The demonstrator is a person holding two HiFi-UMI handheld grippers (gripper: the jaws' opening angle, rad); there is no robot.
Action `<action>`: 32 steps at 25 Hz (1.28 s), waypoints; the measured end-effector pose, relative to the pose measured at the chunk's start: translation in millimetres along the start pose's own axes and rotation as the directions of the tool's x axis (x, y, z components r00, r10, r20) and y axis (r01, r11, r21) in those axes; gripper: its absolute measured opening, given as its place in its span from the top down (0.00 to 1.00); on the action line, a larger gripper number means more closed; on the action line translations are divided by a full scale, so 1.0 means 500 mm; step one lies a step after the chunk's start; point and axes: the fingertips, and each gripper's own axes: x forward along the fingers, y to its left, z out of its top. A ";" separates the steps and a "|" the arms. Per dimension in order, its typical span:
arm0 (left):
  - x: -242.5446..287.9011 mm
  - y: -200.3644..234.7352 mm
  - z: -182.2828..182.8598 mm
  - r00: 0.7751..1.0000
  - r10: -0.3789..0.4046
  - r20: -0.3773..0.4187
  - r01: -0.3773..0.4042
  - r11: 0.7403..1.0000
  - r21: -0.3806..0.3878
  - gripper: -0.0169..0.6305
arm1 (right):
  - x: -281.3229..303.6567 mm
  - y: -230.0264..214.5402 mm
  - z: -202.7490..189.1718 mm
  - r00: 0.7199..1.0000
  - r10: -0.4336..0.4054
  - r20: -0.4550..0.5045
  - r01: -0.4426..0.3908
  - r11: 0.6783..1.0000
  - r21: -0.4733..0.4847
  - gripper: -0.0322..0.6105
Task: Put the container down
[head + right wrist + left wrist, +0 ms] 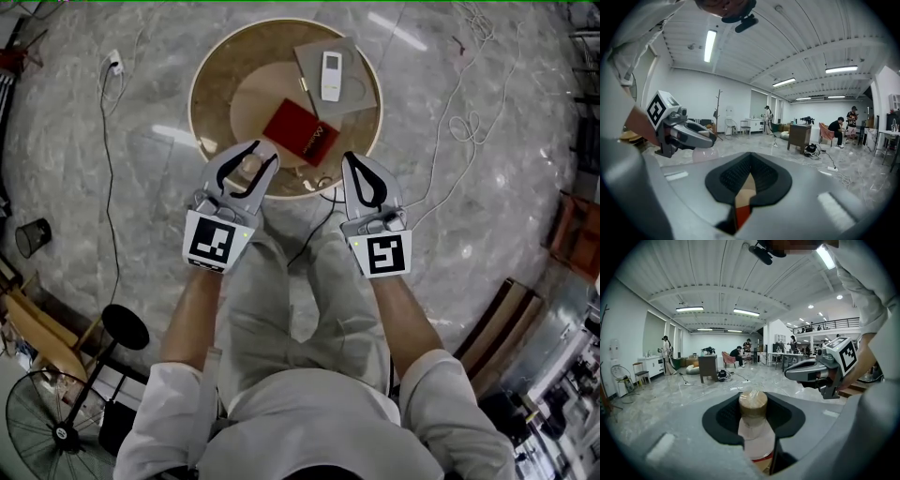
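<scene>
Far on your left a small black bin (pixel 33 236) stands on the grey floor (pixel 141 94). A fan (pixel 56 422) and a round black stool (pixel 125 326) stand nearer to you. Your left gripper (pixel 262 155) is at the near left edge of the round wooden table (pixel 220 94). Its two fingers are partly apart and they squeeze the container (pixel 753 427), a clear bottle with a tan lid (pixel 753 404). They press on it just under the lid. So the container is in your left gripper, by the near edge of the table, and you cannot tell if its bottom touches the wood. On the table past it lies a red book (pixel 300 131). Behind the book lies a brown card (pixel 309 61) with a white gadget (pixel 331 75) on top of it. Your right gripper (pixel 351 161) is near the left one, also at the near edge of the table. Its fingers are pressed together and hold nothing. Only a thin slit shows between them, with the wood and the red book behind it. To the right a thin white wire (pixel 466 127) lies in loops on the floor.
</scene>
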 end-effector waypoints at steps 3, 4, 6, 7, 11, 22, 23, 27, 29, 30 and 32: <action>0.024 0.001 -0.044 1.000 -0.003 -0.021 0.003 1.000 0.004 0.77 | 0.012 0.002 -0.045 1.000 0.013 -0.016 -0.013 1.000 0.009 0.94; 0.032 0.000 -0.059 1.000 -0.004 -0.026 0.004 1.000 0.002 0.77 | 0.015 0.002 -0.060 1.000 0.016 -0.023 -0.016 1.000 0.011 0.94; 0.048 0.001 -0.089 0.999 -0.007 -0.035 0.006 1.000 -0.001 0.77 | 0.024 0.000 -0.092 0.999 0.022 -0.039 -0.021 1.000 0.010 0.94; 0.058 0.002 -0.104 0.999 -0.008 -0.038 0.008 1.000 -0.001 0.77 | 0.030 -0.002 -0.108 0.999 0.024 -0.045 -0.024 1.000 0.009 0.94; 0.097 0.000 -0.167 0.999 -0.013 -0.053 0.013 1.000 -0.003 0.77 | 0.053 -0.012 -0.172 0.998 0.033 -0.053 -0.032 0.999 0.014 0.94; 0.183 0.016 -0.326 0.996 -0.017 -0.086 0.015 1.000 -0.027 0.77 | 0.109 -0.021 -0.310 0.994 0.067 -0.086 -0.065 0.998 0.024 0.94; 0.191 0.018 -0.339 0.996 -0.018 -0.088 0.016 0.999 -0.029 0.77 | 0.114 -0.022 -0.322 0.993 0.068 -0.092 -0.066 0.997 0.024 0.94; 0.219 0.030 -0.382 0.995 -0.019 -0.097 0.016 0.999 -0.030 0.77 | 0.134 -0.027 -0.365 0.991 0.077 -0.112 -0.076 0.997 0.020 0.94; 0.230 0.032 -0.400 0.995 -0.020 -0.102 0.018 0.999 -0.028 0.77 | 0.142 -0.029 -0.381 0.990 0.079 -0.113 -0.077 0.997 0.021 0.94; 0.235 0.033 -0.409 0.994 -0.022 -0.105 0.020 0.999 -0.027 0.77 | 0.145 -0.030 -0.389 0.990 0.080 -0.114 -0.078 0.997 0.021 0.94; 0.246 0.036 -0.426 0.994 -0.025 -0.110 0.023 0.999 -0.022 0.77 | 0.154 -0.033 -0.403 0.990 0.081 -0.118 -0.079 0.997 0.020 0.94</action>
